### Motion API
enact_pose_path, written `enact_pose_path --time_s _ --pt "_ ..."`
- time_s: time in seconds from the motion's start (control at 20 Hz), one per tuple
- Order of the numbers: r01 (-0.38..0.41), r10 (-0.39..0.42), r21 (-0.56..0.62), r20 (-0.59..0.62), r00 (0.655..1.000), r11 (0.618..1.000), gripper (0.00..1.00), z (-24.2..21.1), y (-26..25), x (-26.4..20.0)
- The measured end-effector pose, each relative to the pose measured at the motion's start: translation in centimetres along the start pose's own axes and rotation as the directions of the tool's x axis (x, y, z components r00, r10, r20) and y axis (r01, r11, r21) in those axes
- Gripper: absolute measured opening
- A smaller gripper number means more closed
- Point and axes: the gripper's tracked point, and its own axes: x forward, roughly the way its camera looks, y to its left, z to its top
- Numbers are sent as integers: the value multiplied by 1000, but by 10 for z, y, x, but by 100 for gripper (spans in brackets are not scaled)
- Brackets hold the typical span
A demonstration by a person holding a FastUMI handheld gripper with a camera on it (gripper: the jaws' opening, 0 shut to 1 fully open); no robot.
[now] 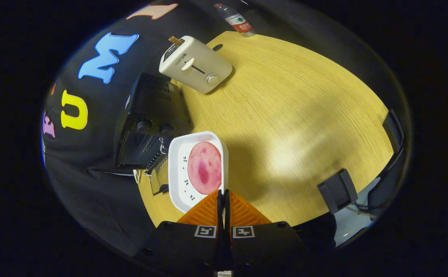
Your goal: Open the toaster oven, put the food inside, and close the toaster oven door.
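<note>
A white rectangular plate [179, 173] carries a round pink slice of meat [204, 167]. My gripper [223, 193] is shut on the plate's near rim, fingers pressed together right at the edge of the meat. The plate hangs above the wooden table [293, 115] and casts a shadow on it. Just beyond the plate's far side stands the black toaster oven [147, 111] with two knobs. Its door [157, 175] is folded down open, and the wire rack [152, 154] shows inside. The plate's far edge overlaps the open door.
A white pop-up toaster [195, 69] with a slice sticking out stands on the table beyond the oven. A water bottle [236, 20] stands at the table's far edge. Two black clamp-like fixtures [337, 190] [393, 130] sit at the table's rim on the other side.
</note>
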Motion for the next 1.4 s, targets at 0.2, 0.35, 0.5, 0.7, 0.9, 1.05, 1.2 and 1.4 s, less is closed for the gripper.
enact_pose_path --time_s 0.2,0.35,0.5,0.7,0.9,1.05,1.2,1.4 --pt "-81 78 76 42 996 994 2 -20 31 -17" --pt "-134 128 86 71 989 987 2 -36 58 -24" --pt "-178 172 92 65 983 980 2 -53 87 -22" --pt "-176 173 54 56 983 983 2 -58 116 -15" --pt "-168 165 51 60 984 984 1 -51 139 2" --pt "-162 159 72 49 986 984 2 -49 154 23" --pt "-132 130 69 25 991 989 1 -51 162 53" --pt "-90 89 76 12 996 993 2 -56 174 97"
